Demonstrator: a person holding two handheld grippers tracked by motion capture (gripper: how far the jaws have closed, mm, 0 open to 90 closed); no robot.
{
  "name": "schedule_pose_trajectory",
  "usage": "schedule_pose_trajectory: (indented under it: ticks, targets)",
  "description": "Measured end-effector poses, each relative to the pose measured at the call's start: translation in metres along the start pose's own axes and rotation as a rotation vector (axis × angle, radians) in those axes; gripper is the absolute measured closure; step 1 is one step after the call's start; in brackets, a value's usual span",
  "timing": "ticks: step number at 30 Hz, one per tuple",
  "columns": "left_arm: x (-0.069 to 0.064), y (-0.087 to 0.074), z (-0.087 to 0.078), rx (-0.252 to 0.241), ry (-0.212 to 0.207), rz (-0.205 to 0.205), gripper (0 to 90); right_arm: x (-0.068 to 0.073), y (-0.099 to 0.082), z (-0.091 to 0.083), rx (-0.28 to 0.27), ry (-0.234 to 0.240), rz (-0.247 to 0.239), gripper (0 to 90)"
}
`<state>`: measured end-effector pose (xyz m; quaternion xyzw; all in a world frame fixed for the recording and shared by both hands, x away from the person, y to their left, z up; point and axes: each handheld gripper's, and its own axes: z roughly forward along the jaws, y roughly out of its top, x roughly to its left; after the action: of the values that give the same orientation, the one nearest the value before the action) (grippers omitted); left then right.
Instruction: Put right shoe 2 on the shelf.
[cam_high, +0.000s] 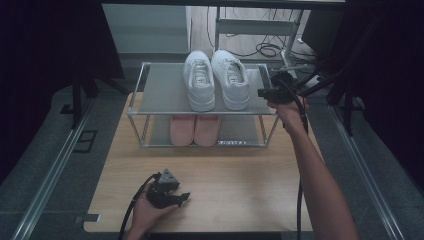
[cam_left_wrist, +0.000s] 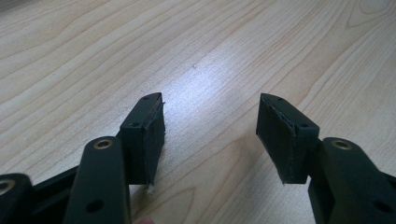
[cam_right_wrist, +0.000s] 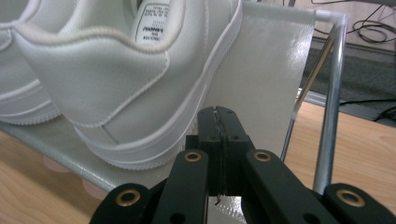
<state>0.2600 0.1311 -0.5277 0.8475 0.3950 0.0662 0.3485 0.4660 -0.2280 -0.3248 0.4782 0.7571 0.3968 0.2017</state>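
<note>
Two white sneakers (cam_high: 200, 80) (cam_high: 231, 77) stand side by side on the top shelf of a metal shoe rack (cam_high: 160, 90), heels toward me. A pink pair (cam_high: 195, 129) sits on the lower shelf. My right gripper (cam_high: 262, 93) is at the rack's front right corner, beside the right sneaker's heel. In the right gripper view its jaws are shut (cam_right_wrist: 219, 114) with nothing between them, tips just short of that sneaker's (cam_right_wrist: 116, 79) sole. My left gripper (cam_high: 184, 197) rests in a hand on the wooden table (cam_high: 240, 175), and its jaws stand open (cam_left_wrist: 210, 121) over bare wood.
The rack's grey top shelf (cam_right_wrist: 266, 70) has free room to the left of the sneakers. A chrome post (cam_right_wrist: 329, 107) rises just right of my right gripper. Cables (cam_high: 267, 49) lie on the floor behind the rack. Rails run along both sides of the table.
</note>
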Motion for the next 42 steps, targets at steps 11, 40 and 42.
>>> schedule_pose_trajectory:
  ticks: [11,40,42]
  targets:
    - [0.000,0.000,0.001,0.010,0.003,0.005,42.1,0.006,-0.012,0.007,-0.012,0.035,0.006,89.8]
    - [0.000,0.000,0.002,0.013,0.004,0.008,42.1,0.058,-0.010,0.012,-0.048,0.129,-0.020,90.0]
    - [-0.001,0.000,0.003,0.013,0.003,0.009,42.1,0.059,-0.010,0.012,-0.052,0.127,-0.013,90.0]
